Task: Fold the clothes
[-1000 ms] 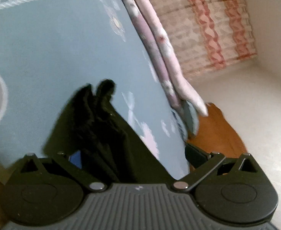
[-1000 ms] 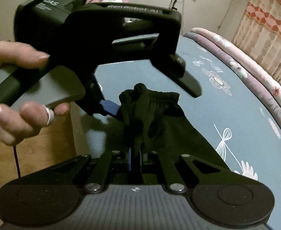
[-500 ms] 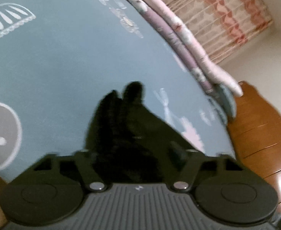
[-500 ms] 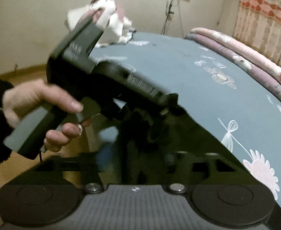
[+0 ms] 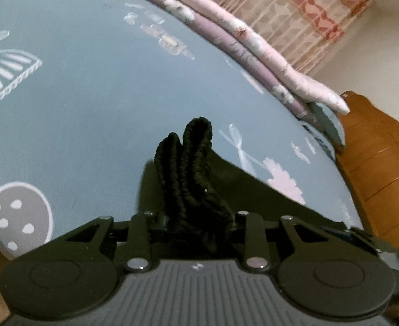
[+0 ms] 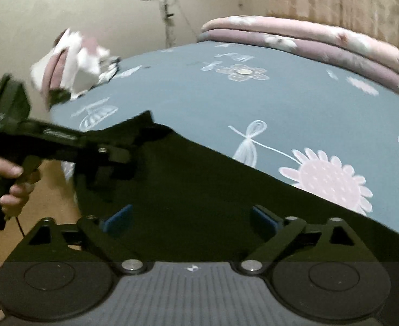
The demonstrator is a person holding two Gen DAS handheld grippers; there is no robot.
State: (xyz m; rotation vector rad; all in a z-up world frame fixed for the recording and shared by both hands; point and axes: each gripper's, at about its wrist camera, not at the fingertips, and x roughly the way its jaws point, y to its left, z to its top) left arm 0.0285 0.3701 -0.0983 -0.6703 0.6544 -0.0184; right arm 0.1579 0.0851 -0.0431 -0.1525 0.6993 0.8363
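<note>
A black garment point(image 5: 194, 168) lies over the near edge of the blue patterned bed sheet point(image 5: 90, 95). My left gripper point(image 5: 194, 217) is shut on a bunched, ribbed part of it that sticks up past the fingers. In the right wrist view the same garment point(image 6: 199, 190) spreads as a wide dark sheet from the left tool's handle point(image 6: 50, 135), held by a hand point(image 6: 9, 179), toward my right gripper point(image 6: 191, 217). That gripper is open, its blue pads point(image 6: 118, 217) wide apart over the cloth, gripping nothing.
A rolled pink and purple quilt point(image 5: 240, 35) runs along the bed's far side by a patterned curtain point(image 5: 294, 5). A heap of white and pink clothes point(image 6: 71, 65) sits at the far left corner. Wooden bed frame point(image 5: 376, 163) stands at right.
My right gripper has opened and let go of the black garment. The left gripper has drawn away to the left with its bunch, and the cloth now spreads wide between the two.
</note>
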